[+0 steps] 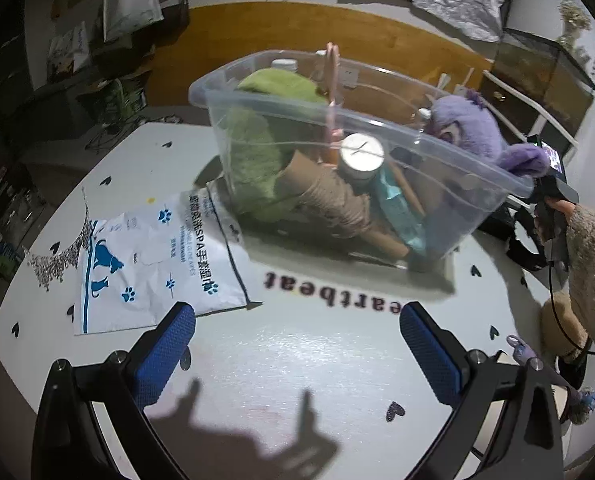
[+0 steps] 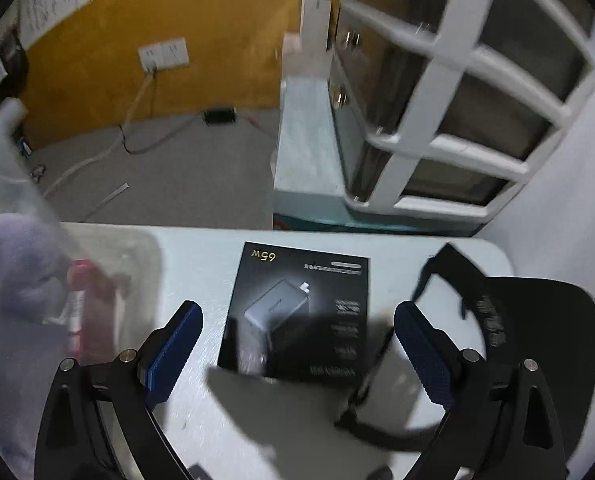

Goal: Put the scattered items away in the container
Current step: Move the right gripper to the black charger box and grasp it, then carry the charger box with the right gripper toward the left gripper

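A clear plastic bin [image 1: 449,160] stands on the white table [image 1: 297,360]. It holds a green cloth [image 1: 257,152], a purple plush [image 1: 473,128], a round tin [image 1: 362,156], cardboard tubes and a teal item. A white and blue wipes pack [image 1: 149,256] lies flat to the bin's left. My left gripper [image 1: 297,324] hovers open over bare table, nearer than the bin. In the right wrist view a black charger box [image 2: 297,312] lies flat, and my right gripper [image 2: 297,332] hangs open just above it. The bin's corner [image 2: 13,200] with the plush [image 2: 17,264] shows at the left.
A black strap and pouch [image 2: 517,320] lie on the table right of the charger box. Beyond the table's far edge are a white cabinet [image 2: 457,100], a pale box [image 2: 309,152] and floor cables. A person's fuzzy sleeve [image 1: 589,264] holds the other gripper's handle at the right.
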Motion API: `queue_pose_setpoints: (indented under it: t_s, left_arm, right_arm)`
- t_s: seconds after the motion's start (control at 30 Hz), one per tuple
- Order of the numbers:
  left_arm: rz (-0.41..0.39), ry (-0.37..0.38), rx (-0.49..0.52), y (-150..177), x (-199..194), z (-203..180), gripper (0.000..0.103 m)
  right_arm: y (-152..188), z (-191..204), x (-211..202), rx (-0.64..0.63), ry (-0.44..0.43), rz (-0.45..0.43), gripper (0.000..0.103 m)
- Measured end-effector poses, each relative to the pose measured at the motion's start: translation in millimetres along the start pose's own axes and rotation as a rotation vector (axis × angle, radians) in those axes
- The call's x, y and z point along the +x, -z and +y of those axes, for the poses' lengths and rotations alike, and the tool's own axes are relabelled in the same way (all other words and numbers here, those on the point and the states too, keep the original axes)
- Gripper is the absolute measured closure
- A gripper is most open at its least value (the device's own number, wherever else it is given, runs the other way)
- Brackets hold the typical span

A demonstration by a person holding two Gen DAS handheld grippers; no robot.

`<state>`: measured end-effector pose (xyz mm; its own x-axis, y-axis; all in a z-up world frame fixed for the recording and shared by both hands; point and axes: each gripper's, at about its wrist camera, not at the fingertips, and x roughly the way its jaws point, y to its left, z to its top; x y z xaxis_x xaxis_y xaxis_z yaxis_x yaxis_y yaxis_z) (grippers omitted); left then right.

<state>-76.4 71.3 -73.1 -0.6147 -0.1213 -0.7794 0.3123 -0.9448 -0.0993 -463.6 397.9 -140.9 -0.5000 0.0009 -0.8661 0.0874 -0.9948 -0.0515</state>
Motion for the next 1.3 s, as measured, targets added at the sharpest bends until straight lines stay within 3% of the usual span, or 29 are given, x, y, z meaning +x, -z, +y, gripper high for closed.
queue_pose_setpoints:
  t_s: [0.23, 0.4, 0.5, 0.73, 0.97, 1.3]
  left_arm:
    - [0.039, -0.009, -0.005, -3.0, 18.0, -0.9, 0.000]
    - [0.051, 0.004, 0.018, -5.3, 25.4, -7.6, 0.000]
    - [0.052, 0.017, 0.029, -5.5, 26.2, -10.4, 0.000]
    - [0.037, 0.037, 0.037, -4.4, 20.4, -10.1, 0.000]
    - [0.019, 0.056, 0.018, 1.4, 9.0, -3.4, 0.000]
    - [-0.017, 0.095, 0.022, 12.8, -10.8, 1.0, 0.000]
  right_arm:
    - [-19.3, -15.6, 52.0, 0.106, -0.024, 0.121, 0.007]
    - [-17.1, -27.7, 62.1, 0.223, -0.139, 0.165, 0.005]
    - [-8.6, -18.1, 55.8, 0.175, -0.176, 0.149, 0.005]
    - [39.9, 17.7, 26.1, 0.074, -0.239, 0.145, 0.005]
    - [97.8, 24.0, -5.6, 0.079, -0.272, 0.169, 0.005]
    - [165.5, 63.3, -44.0, 0.061, -0.315, 0.237, 0.005]
